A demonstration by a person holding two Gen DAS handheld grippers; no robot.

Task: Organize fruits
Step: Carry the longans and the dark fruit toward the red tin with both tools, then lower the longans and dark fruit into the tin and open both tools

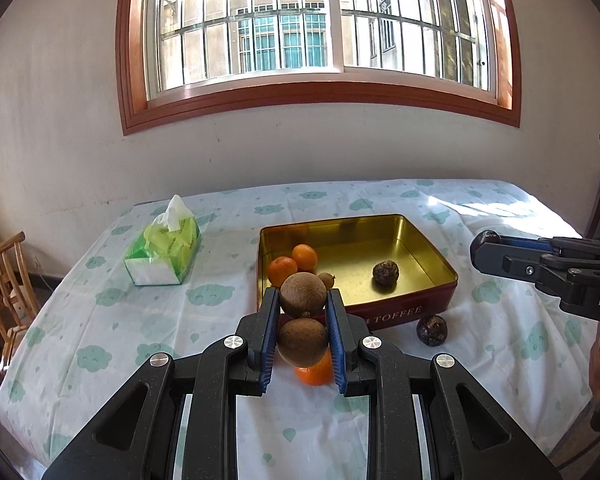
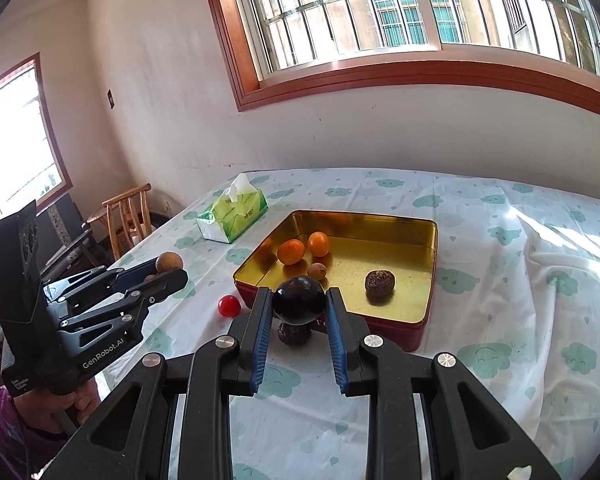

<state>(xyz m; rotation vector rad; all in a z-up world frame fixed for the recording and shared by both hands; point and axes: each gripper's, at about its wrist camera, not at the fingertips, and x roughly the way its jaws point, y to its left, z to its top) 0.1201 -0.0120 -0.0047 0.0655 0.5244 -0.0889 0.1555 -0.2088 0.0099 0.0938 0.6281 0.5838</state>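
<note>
A red toffee tin (image 1: 428,248) (image 2: 430,240) with a gold inside stands open mid-table. It holds two oranges (image 1: 292,266) (image 2: 304,248), a small brown fruit (image 2: 317,271) and a wrinkled dark fruit (image 1: 385,272) (image 2: 380,281). My left gripper (image 1: 302,298) is shut on a brown round fruit (image 1: 302,294) in front of the tin's near left corner. A second brown fruit (image 1: 302,342) and an orange (image 1: 316,372) lie below it. My right gripper (image 2: 299,300) is shut on a dark purple fruit (image 2: 299,300) above another wrinkled dark fruit (image 2: 294,334) (image 1: 432,330) on the cloth.
A green tissue pack (image 1: 164,252) (image 2: 236,214) lies left of the tin. A small red fruit (image 2: 229,306) sits on the cloth by the tin's near left corner. A wooden chair (image 1: 4,280) (image 2: 128,216) stands off the table's left edge. The wall and window are behind.
</note>
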